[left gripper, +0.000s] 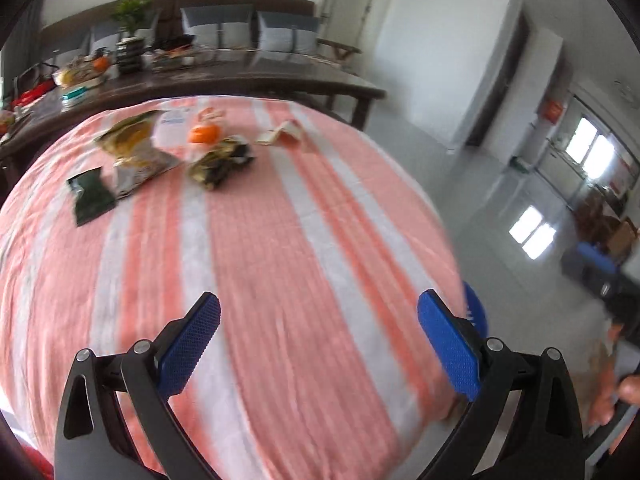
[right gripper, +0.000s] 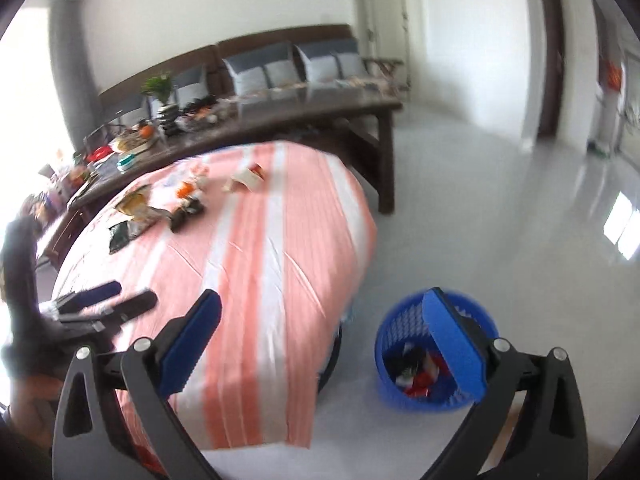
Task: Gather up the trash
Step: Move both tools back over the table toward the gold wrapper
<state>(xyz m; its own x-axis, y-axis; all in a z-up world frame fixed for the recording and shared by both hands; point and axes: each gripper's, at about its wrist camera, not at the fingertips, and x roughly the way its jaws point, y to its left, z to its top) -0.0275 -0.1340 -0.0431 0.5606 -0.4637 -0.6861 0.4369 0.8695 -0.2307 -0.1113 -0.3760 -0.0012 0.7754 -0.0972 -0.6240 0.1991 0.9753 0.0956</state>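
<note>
Both grippers stand with jaws wide apart and nothing between them — the left gripper (left gripper: 319, 328) over the near part of the pink-and-white striped tablecloth (left gripper: 280, 220), the right gripper (right gripper: 322, 330) past that cloth's near edge. The trash — a yellow crumpled snack bag (left gripper: 134, 148), a dark green wrapper (left gripper: 90, 196), a black-and-yellow wrapper (left gripper: 220, 162) — lies at the cloth's far end. A blue plastic lattice basket (right gripper: 400, 328) holding scraps stands on the floor just beside the cloth's hanging edge.

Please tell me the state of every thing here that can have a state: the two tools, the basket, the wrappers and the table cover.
Left tool: open, nothing between its fingers.
Right tool: open, nothing between its fingers.
Blue basket: upright on the floor beside the table, trash inside.
Yellow snack bag: crumpled, lying on the cloth.
Dark green wrapper: lying flat.
Orange: resting among the wrappers.
Striped cloth: spread over the table.
</note>
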